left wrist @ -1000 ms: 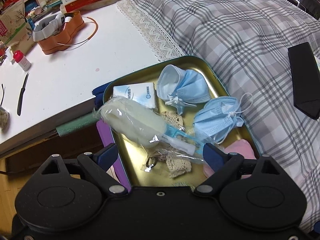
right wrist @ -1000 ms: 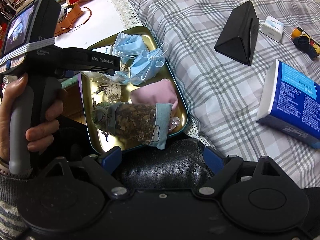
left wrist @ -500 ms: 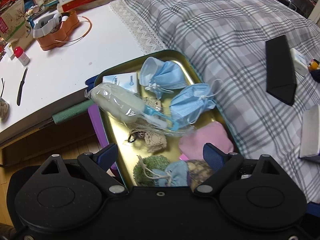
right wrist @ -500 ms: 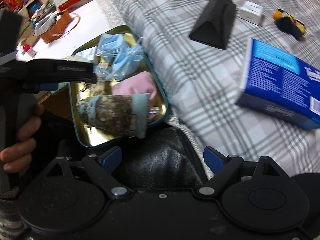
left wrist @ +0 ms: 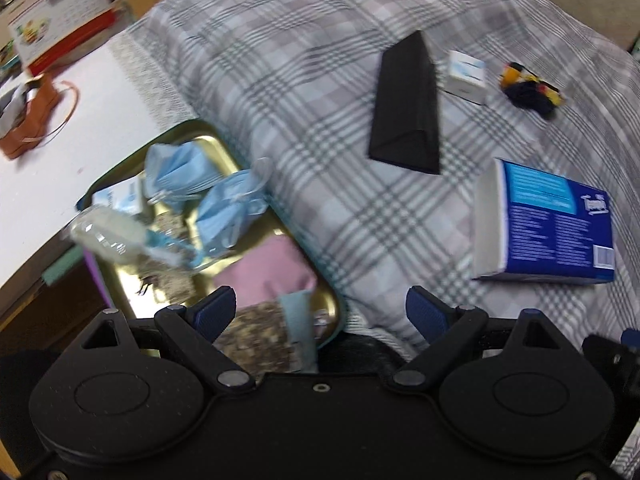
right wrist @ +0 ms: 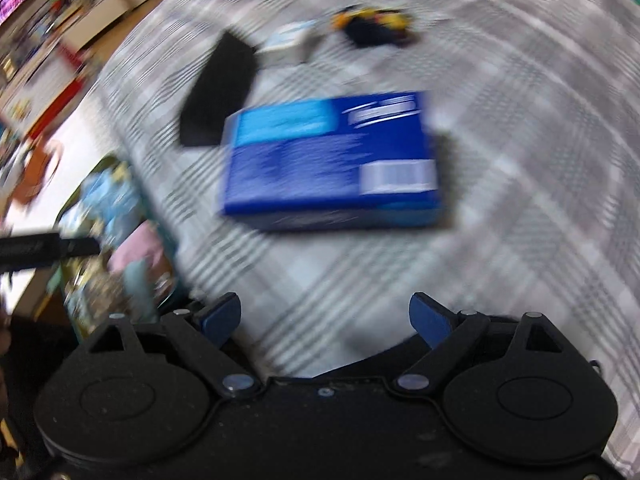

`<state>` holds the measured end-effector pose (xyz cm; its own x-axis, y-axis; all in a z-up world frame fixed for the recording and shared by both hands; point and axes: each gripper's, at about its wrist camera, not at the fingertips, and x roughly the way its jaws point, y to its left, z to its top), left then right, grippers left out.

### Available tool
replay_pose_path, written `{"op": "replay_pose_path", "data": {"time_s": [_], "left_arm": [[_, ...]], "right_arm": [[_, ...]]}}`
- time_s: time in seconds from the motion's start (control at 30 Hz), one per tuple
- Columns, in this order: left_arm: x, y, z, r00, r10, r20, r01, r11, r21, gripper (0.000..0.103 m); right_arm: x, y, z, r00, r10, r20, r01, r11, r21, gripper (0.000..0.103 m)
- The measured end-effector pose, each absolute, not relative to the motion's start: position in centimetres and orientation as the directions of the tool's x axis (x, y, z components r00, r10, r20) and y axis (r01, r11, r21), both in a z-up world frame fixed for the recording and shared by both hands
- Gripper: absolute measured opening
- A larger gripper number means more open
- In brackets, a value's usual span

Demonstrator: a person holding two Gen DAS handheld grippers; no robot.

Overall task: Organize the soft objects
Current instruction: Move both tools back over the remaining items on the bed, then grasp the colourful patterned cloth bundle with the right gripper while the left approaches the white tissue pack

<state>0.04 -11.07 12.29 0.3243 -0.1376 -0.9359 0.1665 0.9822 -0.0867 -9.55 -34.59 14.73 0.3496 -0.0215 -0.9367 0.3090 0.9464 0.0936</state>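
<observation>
A gold tin tray (left wrist: 120,296) at the left holds two blue face masks (left wrist: 180,168), a pink pouch (left wrist: 268,276), a herb sachet (left wrist: 260,332) and a plastic-wrapped white brush (left wrist: 112,228). My left gripper (left wrist: 320,308) is open and empty, above the tray's right corner and the plaid cloth. My right gripper (right wrist: 326,316) hovers over the plaid cloth in front of a blue tissue box (right wrist: 332,160). Its jaws are opening with nothing between them. The right wrist view is heavily blurred. The tray (right wrist: 76,200) shows only at its left edge.
On the plaid cloth (left wrist: 320,80) lie a black triangular case (left wrist: 408,108), a small white box (left wrist: 466,76), a black-and-yellow bundle (left wrist: 528,88) and the blue tissue box (left wrist: 552,224). A white table (left wrist: 48,168) with an orange holder (left wrist: 28,120) lies left.
Both grippers have swung right, away from the tray and out over the plaid cloth. The blue tissue box now fills the middle of the right wrist view. Nothing was picked up.
</observation>
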Motion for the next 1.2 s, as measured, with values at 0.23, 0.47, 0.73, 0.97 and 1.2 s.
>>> {"op": "replay_pose_path", "data": {"time_s": [0.23, 0.47, 0.73, 0.97, 1.2], "left_arm": [[1.9, -15.8, 13.1, 0.285, -0.182, -0.941, 0.252, 0.962, -0.11, 0.089], [6.2, -18.8, 13.9, 0.255, -0.195, -0.947, 0.279, 0.953, -0.121, 0.089], [10.5, -20.7, 13.8, 0.265, -0.171, -0.949, 0.291, 0.952, -0.09, 0.089], [12.8, -20.5, 12.6, 0.252, -0.154, -0.955, 0.297, 0.952, -0.075, 0.089], [13.9, -19.5, 11.8, 0.239, -0.16, -0.958, 0.285, 0.954, -0.088, 0.089]], "right_arm": [[-9.3, -41.0, 15.7, 0.382, -0.118, -0.916, 0.48, 0.873, 0.088, 0.094], [-4.9, -44.7, 16.1, 0.395, -0.17, -0.903, 0.564, 0.821, 0.092, 0.095], [6.2, -47.5, 15.2, 0.384, -0.158, -0.91, 0.567, 0.818, 0.097, 0.095], [15.3, -47.1, 13.2, 0.409, -0.151, -0.9, 0.57, 0.813, 0.123, 0.102], [21.6, -45.3, 10.2, 0.356, -0.218, -0.909, 0.6, 0.799, 0.044, 0.102]]}}
